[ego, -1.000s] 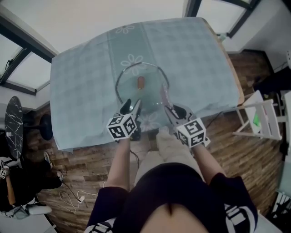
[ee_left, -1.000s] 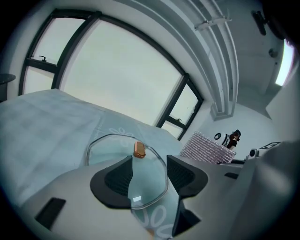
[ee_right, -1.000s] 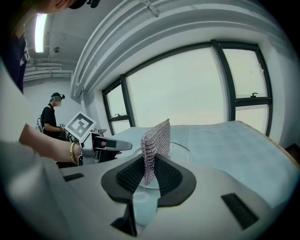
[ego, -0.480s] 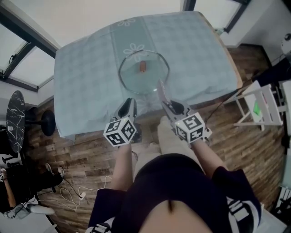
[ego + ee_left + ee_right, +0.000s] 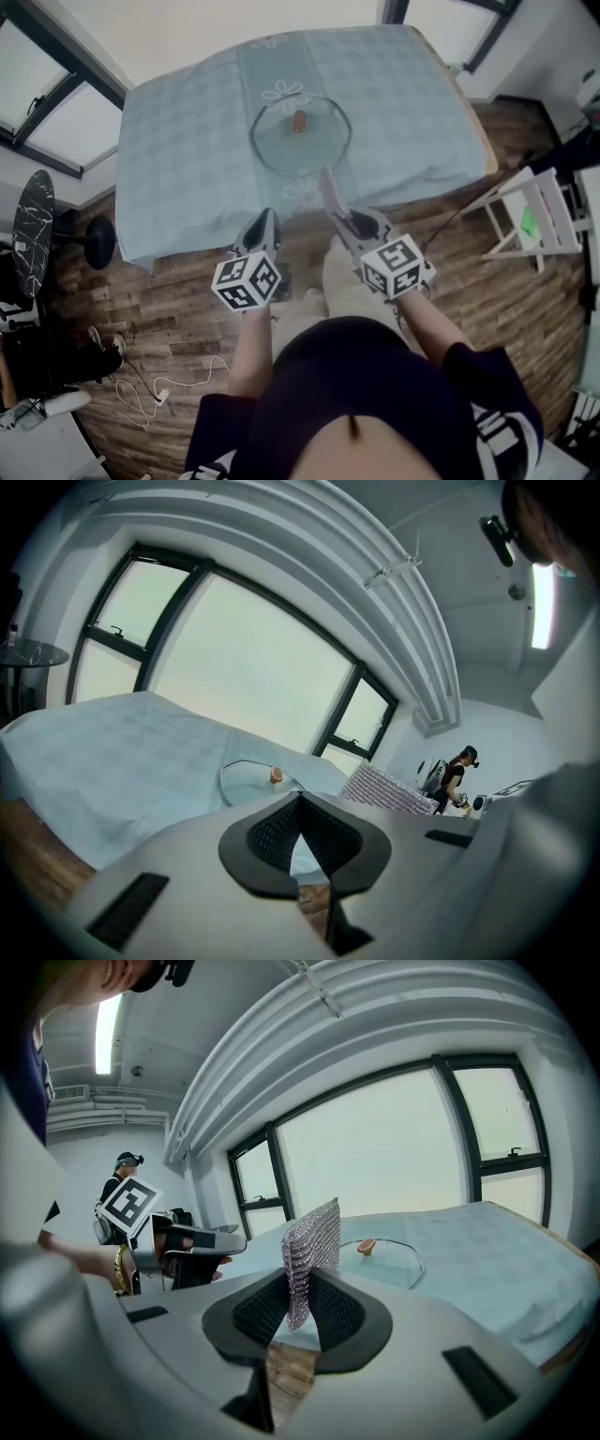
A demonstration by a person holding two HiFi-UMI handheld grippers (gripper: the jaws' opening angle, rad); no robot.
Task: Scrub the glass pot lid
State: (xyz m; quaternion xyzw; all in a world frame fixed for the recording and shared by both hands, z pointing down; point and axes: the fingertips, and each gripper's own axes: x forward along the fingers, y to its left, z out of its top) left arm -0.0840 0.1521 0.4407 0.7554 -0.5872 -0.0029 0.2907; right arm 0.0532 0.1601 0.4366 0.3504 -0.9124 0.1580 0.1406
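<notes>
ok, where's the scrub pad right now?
The scrub pad stands clamped in the right gripper; in the head view it's right of centre, at the table's near edge, just short of the glass lid.

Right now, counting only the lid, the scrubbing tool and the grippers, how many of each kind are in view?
Glass pot lid: 1
Scrub pad: 1
Grippers: 2 (left gripper, right gripper)
Total: 4
</notes>
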